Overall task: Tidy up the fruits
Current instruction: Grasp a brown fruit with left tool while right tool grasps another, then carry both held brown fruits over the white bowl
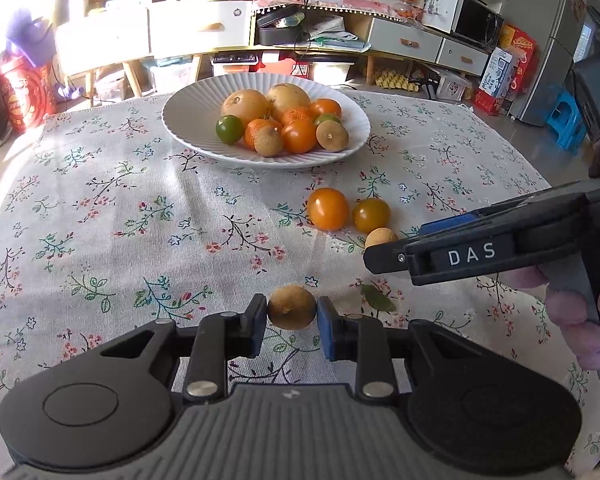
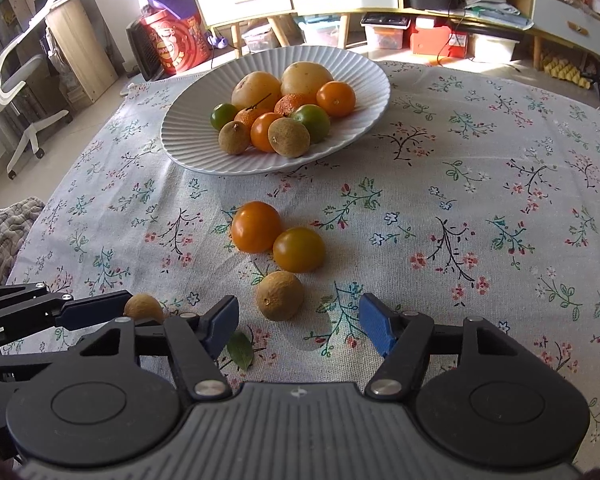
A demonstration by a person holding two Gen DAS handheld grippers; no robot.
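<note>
Fruit lies in two places here: most of it heaped on the white ribbed plate (image 2: 364,76) at the far side of the bench (image 2: 500,200), the rest loose on the flowered cloth nearer to us. On the plate we see two pale yellow round fruits, several orange ones, two green ones and two brown longans.

On the cloth, an orange tomato (image 2: 256,226) and a darker orange one (image 2: 299,249) touch each other. Just beside them, nearer us, sits a brown longan (image 2: 279,295). A green leaf (image 2: 240,350) lies close by.

Our left gripper (image 1: 292,312) has its fingers (image 1: 327,320) clenched on a second small brown longan (image 1: 292,306), one blue pad pressing each side. We cannot tell whether it is raised off the cloth.

Our right gripper (image 2: 298,322) points down at the loose longan with its fingers (image 2: 376,326) apart; nothing is touched, and the fruit sits just ahead of the tips.

In the left view, a hand in purple fabric (image 1: 580,320) holds the right tool's handle.
</note>
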